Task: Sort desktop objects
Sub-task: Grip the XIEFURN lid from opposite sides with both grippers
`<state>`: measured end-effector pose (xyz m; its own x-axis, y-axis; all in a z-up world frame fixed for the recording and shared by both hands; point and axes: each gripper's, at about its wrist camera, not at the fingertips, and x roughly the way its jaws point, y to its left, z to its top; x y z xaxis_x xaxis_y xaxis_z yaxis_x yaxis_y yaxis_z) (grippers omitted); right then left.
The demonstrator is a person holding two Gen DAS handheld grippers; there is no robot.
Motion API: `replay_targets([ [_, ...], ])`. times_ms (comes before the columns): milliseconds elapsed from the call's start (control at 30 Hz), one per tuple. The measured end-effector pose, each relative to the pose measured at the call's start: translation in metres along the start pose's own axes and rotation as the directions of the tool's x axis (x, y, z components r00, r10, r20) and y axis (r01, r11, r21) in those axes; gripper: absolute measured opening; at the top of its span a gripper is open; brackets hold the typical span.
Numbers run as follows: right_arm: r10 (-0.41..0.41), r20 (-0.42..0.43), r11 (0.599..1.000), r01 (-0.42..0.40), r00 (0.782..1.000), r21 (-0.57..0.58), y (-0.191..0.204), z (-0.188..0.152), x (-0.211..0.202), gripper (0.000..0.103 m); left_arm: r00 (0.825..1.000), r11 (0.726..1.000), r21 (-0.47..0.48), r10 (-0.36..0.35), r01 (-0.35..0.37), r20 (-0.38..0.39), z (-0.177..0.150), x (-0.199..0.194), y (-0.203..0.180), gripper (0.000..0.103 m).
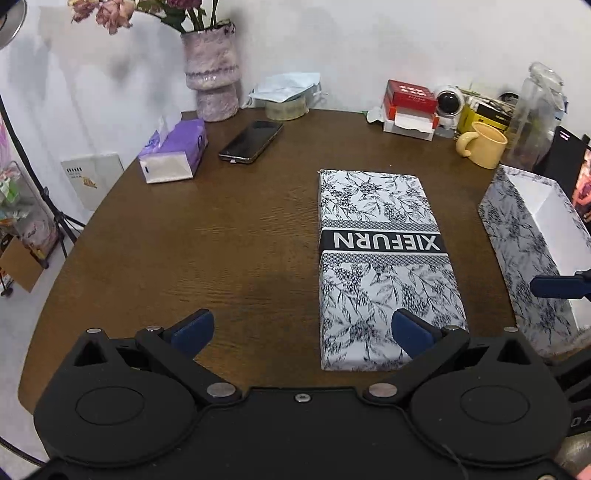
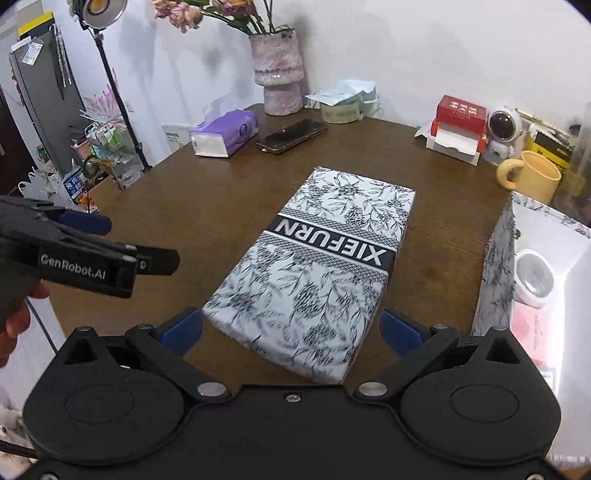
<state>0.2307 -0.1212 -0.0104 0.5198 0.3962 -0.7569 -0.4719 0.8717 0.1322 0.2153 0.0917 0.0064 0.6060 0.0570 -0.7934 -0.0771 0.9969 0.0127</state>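
One floral lid (image 2: 314,266) (flat), one open box (image 2: 532,280), one mug (image 2: 532,175).

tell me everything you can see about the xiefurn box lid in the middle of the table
The box lid is a flat rectangular piece, seemingly paper-covered card, white with black floral print and a black band reading XIEFURN. It lies flat, print up, on the brown wooden table. Nothing grips it; the right gripper is open, its fingers either side of the near end.

Open box (image 2: 517,266) at 3 o'clock cut by right edge, contents partly hidden. Flowers (image 1: 107,13) clipped at 12. Red box (image 2: 460,110) print unreadable.
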Motion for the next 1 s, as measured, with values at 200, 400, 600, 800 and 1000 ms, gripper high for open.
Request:
replay_targets([
  [200,-0.017,-0.026,0.999,0.018,1.0,0.034,-0.022,0.013,0.034,0.103,1.0,1.0,-0.003,-0.006,0.006,-0.028,0.012,0.031,-0.006,0.103],
  [400,-0.016,-0.05,0.993,0.022,0.999,0.118,-0.052,0.017,0.063,0.103,0.998,1.0,0.01,-0.016,0.017,-0.054,0.028,0.063,-0.004,0.103],
  [600,0.005,-0.097,0.989,0.01,0.995,0.148,-0.07,0.017,0.089,0.103,0.994,0.999,0.022,-0.026,0.028,-0.104,0.044,0.098,-0.013,0.103],
  [800,0.031,-0.137,0.985,-0.008,0.99,0.17,-0.08,0.013,0.11,0.103,0.991,0.996,0.066,-0.052,0.06,-0.122,0.052,0.127,-0.022,0.103],
  [1000,0.053,-0.156,0.98,-0.021,0.986,0.199,-0.087,0.013,0.124,0.103,0.981,0.99,0.077,-0.102,0.116,-0.167,0.054,0.15,-0.023,0.103],
])
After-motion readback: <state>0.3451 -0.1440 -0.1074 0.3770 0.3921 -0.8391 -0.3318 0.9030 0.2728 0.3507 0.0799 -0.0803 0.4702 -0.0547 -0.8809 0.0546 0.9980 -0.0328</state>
